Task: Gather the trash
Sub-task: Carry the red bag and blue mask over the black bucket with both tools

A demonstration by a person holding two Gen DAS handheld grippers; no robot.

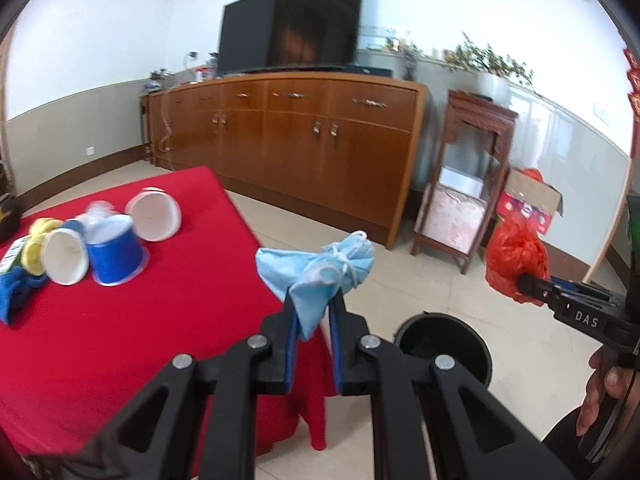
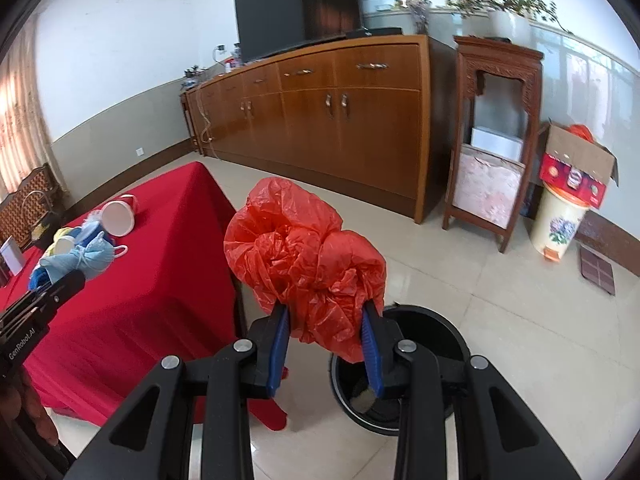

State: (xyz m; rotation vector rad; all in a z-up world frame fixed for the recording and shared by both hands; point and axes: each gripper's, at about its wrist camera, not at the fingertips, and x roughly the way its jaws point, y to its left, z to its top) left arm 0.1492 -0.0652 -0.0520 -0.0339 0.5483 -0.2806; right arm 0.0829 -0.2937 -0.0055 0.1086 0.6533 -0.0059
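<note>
My left gripper (image 1: pixel 312 300) is shut on a crumpled light-blue face mask (image 1: pixel 316 268), held over the corner of the red-clothed table (image 1: pixel 120 320). My right gripper (image 2: pixel 324 312) is shut on a bunched red plastic bag (image 2: pixel 304 256), held just above and left of the black trash bin (image 2: pixel 436 332) on the floor. The left wrist view shows that bin (image 1: pixel 448 340) below and right of the mask, with the red bag (image 1: pixel 516 260) and the right gripper (image 1: pixel 520 284) at the right edge. The mask (image 2: pixel 80 258) and the left gripper (image 2: pixel 48 286) show at the left of the right wrist view.
On the table lie a blue paper cup (image 1: pixel 116 252), two white cups (image 1: pixel 66 256), yellow and blue cloth (image 1: pixel 32 248). A long wooden sideboard (image 1: pixel 288 140) with a television lines the far wall. A carved wooden stand (image 2: pixel 492 132), a floral pedal bin (image 2: pixel 560 224) and a cardboard box (image 2: pixel 576 168) stand at the right.
</note>
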